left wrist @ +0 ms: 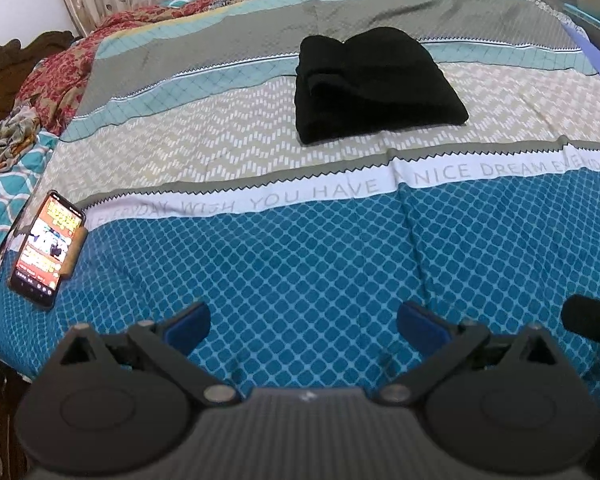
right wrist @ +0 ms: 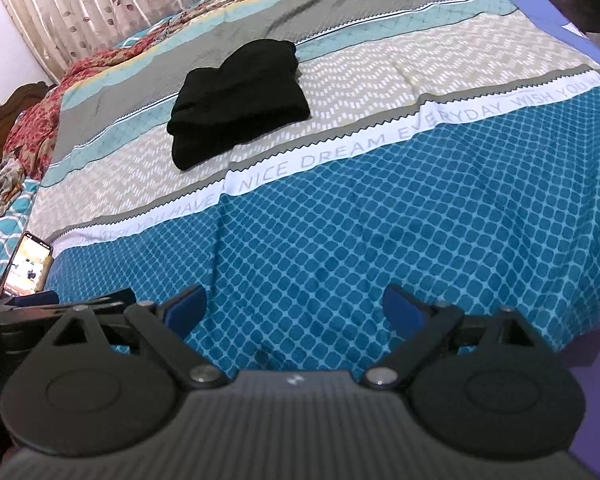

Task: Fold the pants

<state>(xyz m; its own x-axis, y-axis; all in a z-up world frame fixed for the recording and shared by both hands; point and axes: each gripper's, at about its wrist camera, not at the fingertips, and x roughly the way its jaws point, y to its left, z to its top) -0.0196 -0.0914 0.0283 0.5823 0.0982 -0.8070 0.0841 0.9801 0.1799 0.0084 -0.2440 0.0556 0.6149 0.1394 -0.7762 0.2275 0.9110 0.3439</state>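
Observation:
Black pants (left wrist: 374,86) lie folded into a compact stack on the beige zigzag band of the bedspread, far ahead of both grippers; the right wrist view shows the pants (right wrist: 238,102) up and to the left. My left gripper (left wrist: 303,322) is open over the blue diamond-patterned part near the bed's front edge, holding nothing. My right gripper (right wrist: 295,308) is open too, over the same blue band and empty. Part of the left gripper (right wrist: 28,308) shows at the left of the right wrist view.
A lit phone (left wrist: 48,250) lies at the bed's left front corner, also visible as the phone (right wrist: 28,264) in the right wrist view. Red patterned bedding (left wrist: 60,76) is bunched along the far left. A striped curtain (right wrist: 100,4) hangs behind the bed.

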